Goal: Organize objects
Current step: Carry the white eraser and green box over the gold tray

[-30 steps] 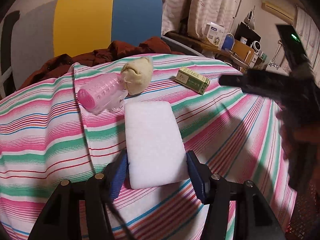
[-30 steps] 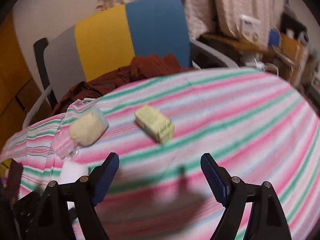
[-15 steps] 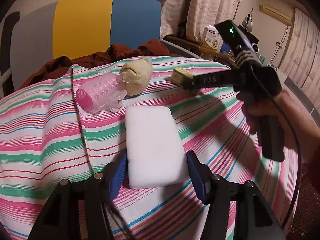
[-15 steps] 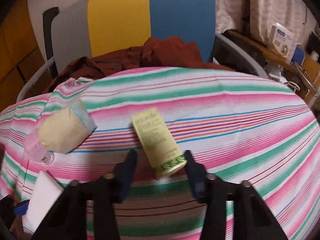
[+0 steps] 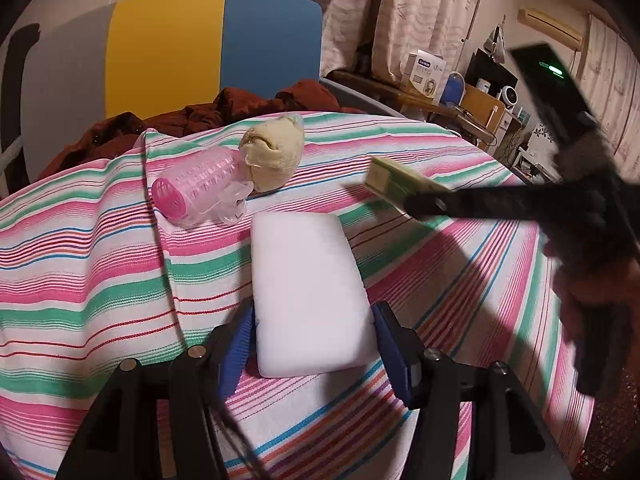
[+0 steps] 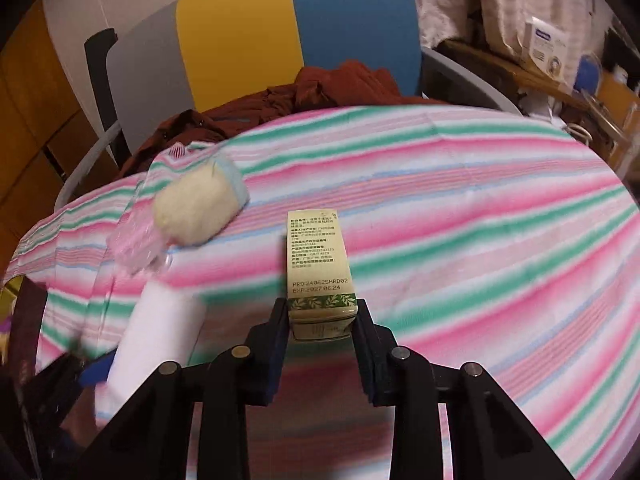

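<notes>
The right tongs (image 6: 322, 316) were clamped on the near end of a small yellow-green box (image 6: 318, 264), their jaws having just been closing onto it; its printed face pointed away toward 12 o'clock. In the left wrist view the same box (image 5: 394, 182) appeared at about 2 o'clock, smeared by motion, its far end hidden behind the dark blurred bar of the right tongs. The hand (image 5: 592, 292) on that tool was too blurred to make out.

The left tongs (image 5: 312, 338) stood on either side of a white foam block (image 5: 308, 292) lying on the striped cloth (image 5: 80, 264) over the desk; whether the pads pressed it could not be told. At 11 o'clock of the block lay a pink roller (image 5: 192, 190) in clear wrap, touching a cream cloth bundle (image 5: 274, 154). In the right wrist view the roller was only a pale smear, and the block's near end was cut off by the tool.
</notes>
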Demonstrator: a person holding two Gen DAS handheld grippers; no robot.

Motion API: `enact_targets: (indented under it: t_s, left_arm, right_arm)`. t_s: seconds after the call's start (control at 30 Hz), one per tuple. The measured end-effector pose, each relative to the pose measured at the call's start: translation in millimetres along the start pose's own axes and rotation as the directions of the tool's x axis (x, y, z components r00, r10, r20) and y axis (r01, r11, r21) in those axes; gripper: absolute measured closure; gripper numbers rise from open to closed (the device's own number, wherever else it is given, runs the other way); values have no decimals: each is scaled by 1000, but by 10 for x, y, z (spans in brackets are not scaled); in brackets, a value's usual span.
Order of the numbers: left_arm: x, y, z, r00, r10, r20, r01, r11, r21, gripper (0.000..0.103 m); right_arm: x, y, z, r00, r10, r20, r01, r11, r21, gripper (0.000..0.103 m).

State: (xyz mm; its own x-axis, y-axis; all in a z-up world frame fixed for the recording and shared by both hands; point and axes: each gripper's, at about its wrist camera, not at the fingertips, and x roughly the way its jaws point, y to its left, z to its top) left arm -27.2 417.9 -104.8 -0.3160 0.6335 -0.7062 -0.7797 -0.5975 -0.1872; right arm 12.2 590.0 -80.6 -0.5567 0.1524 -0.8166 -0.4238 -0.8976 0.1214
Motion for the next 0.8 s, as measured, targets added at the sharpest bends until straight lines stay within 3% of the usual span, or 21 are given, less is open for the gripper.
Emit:
enact_targets:
  t_s: [0.2,0.43,0.67,0.8]
  left_arm:
    - [-59,-22,-26,1000,15,-8,-15,1000,17,44]
    - [-294,2,-196,998,55,-3,-55,998,31,44]
    - [-538,125,-380,998,60,4,-60,998,-9,45]
    - [-628,123,-469,998,69,10,-69,998,-5,45]
  right_arm:
    - [-223,21,-416,998,48,-40,-45,996,82,72]
    - [-423,180,-618,996,84,-33,-79,989,127,72]
    - [-574,607,-693,1000,11,10,-10,998,-58,72]
    - [-641,767,-754,999,24,21,-22,994,-105,72]
